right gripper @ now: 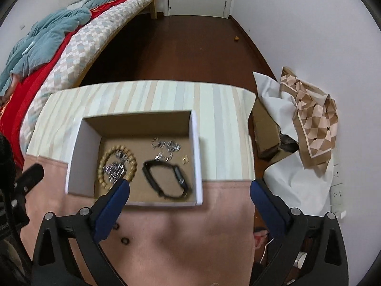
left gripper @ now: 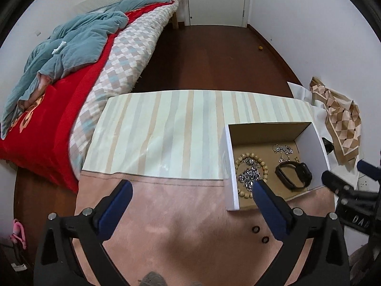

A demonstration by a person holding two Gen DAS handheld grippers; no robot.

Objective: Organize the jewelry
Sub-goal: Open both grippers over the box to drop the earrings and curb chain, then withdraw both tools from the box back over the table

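The left gripper (left gripper: 193, 191) has its blue fingers (left gripper: 114, 207) spread wide apart with nothing between them, over the pink part of the tabletop (left gripper: 181, 226). The right gripper (right gripper: 190, 190) is likewise wide apart and empty, hanging just in front of the near wall of the open cardboard box (right gripper: 198, 157).

The jewelry lies on the brown floor of that box. A wooden bead bracelet (right gripper: 133, 166) forms a ring at the left, with a heap of silver chain (right gripper: 114, 169) lying inside it and over its beads. To its right is a black wristband watch (right gripper: 166, 178), a closed loop lying flat, its long axis running from the far left toward the near right corner, the face on the right side. Behind it sits a second silver chain piece (right gripper: 165, 146), and a small gold item (right gripper: 185, 159) lies by the right wall.

Two small dark rings (left gripper: 260, 234) lie on the pink cloth outside the box, just in front of it.

The right wrist view looks straight into the box, though slightly blurred. In the left wrist view the box (left gripper: 231, 162) stands off to the right, and the other gripper's dark body shows at the far right edge. The left gripper's right finger hides part of the bracelet (left gripper: 241, 158).
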